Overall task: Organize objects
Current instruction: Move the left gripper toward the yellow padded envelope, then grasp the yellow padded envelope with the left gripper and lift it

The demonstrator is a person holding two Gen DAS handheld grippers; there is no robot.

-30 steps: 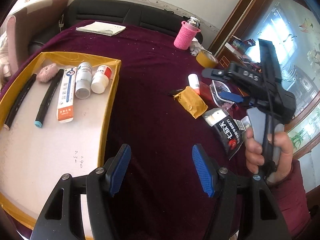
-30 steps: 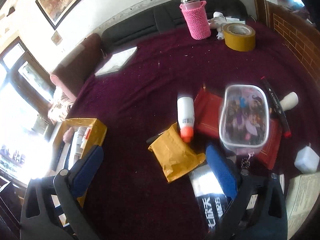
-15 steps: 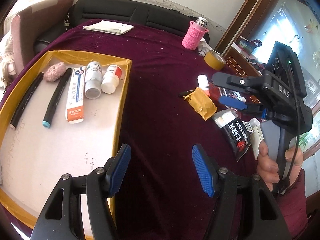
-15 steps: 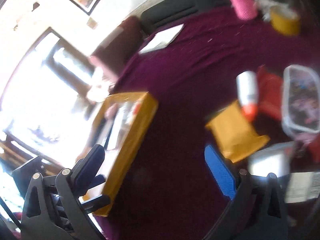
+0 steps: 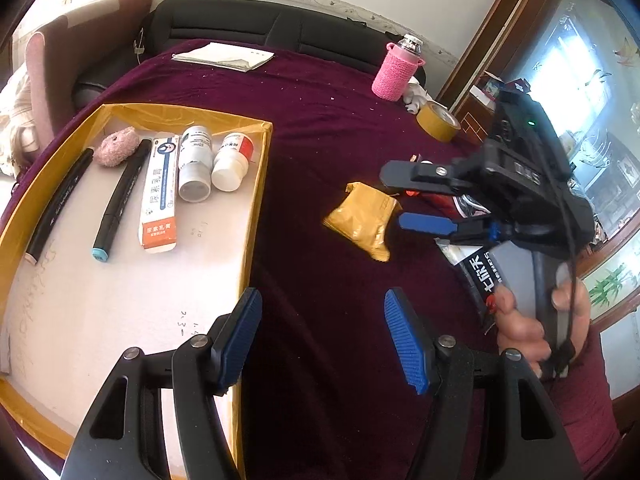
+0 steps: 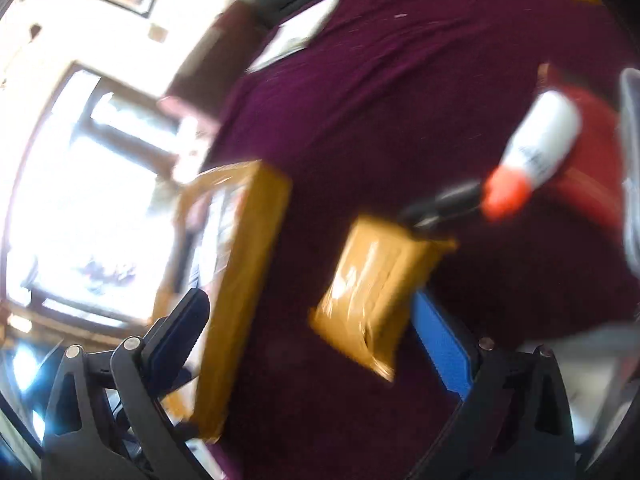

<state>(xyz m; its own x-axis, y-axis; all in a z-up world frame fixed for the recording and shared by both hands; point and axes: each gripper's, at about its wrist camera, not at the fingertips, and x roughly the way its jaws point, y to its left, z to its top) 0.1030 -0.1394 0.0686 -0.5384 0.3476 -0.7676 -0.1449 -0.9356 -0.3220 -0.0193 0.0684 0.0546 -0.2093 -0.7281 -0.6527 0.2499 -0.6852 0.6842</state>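
Observation:
A yellow-rimmed tray [image 5: 256, 200] on the maroon tablecloth holds two black markers [image 5: 120, 200], a pink puff, a white ointment box [image 5: 160, 192] and two white bottles [image 5: 196, 168]. A yellow packet [image 5: 362, 220] lies right of the tray, and shows blurred in the right wrist view [image 6: 376, 280]. My left gripper [image 5: 320, 336] is open and empty above the tray's right edge. My right gripper [image 5: 394, 196] is open, just right of and above the packet, also seen in its own view [image 6: 316, 332]. A white tube with an orange cap [image 6: 532, 152] lies on a red pouch [image 6: 592, 140].
A pink knitted bottle [image 5: 396, 72], a yellow tape roll [image 5: 438, 122] and folded white paper [image 5: 224, 58] lie at the far side. A black sachet [image 5: 484, 276] lies right of the packet. A dark sofa stands behind the table.
My right gripper has swung left and down toward the yellow packet, its view now blurred. The left gripper has drifted slightly; the tray sits more central.

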